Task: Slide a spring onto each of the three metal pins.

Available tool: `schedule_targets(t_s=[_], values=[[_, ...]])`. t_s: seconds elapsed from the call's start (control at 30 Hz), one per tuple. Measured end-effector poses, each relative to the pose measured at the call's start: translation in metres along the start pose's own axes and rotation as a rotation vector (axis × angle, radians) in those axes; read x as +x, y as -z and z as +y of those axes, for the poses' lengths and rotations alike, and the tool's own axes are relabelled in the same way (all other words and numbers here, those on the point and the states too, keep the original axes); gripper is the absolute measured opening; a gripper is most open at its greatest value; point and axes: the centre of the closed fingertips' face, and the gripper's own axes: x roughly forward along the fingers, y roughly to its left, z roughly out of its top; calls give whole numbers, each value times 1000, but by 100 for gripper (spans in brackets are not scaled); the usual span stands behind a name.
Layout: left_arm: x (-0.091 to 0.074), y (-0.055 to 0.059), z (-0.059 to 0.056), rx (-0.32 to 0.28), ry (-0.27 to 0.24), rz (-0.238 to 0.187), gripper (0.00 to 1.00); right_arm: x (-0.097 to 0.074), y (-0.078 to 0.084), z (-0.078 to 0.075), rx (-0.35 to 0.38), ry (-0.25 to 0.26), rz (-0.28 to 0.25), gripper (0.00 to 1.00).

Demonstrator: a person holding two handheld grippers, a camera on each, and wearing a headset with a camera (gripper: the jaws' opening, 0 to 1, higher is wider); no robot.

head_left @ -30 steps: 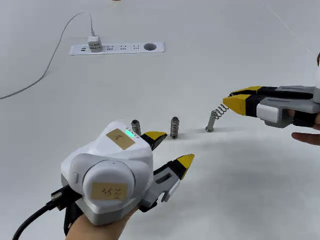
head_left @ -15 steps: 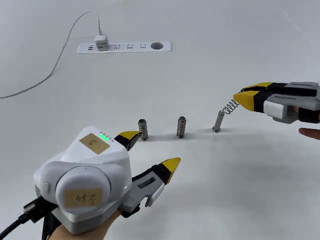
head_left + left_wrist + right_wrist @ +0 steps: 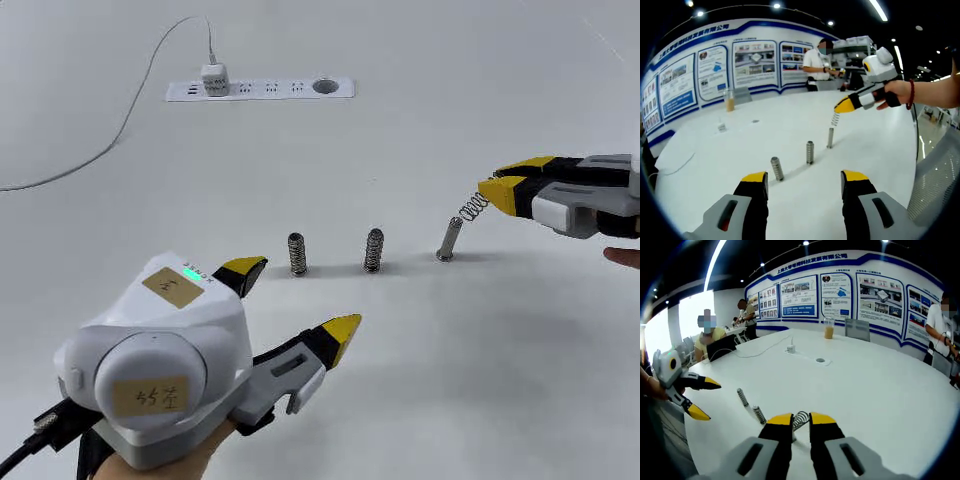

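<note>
Three metal pins stand in a row on the white table. The left pin and the middle pin each carry a spring. The right pin is bare along its shaft. My right gripper is shut on a third spring, whose free end hangs at that pin's top. In the right gripper view the spring sits between the yellow fingertips. My left gripper is open, low and in front of the left pin, holding nothing. The left gripper view has the row of pins beyond my open jaws.
A white power strip with a plugged charger and a cable lies at the far side of the table. People stand and sit around the room in the gripper views.
The head camera has shifted, moving the whole scene right. My right gripper has lifted the spring a little, so it now reaches the right pin's top. My left gripper has drawn back slightly.
</note>
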Motion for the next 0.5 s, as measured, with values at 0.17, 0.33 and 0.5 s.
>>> schedule_targets(t_s=[0.17,0.33,0.5], values=[[-1,2,0,-6,3,4,61,4,2,5,-42,-2,15,13],[-1,2,0,-7,3,5,61,7,2,6,-67,-1,22,13],[-1,2,0,-10,5,4,61,9,2,7,-81,-1,22,13]])
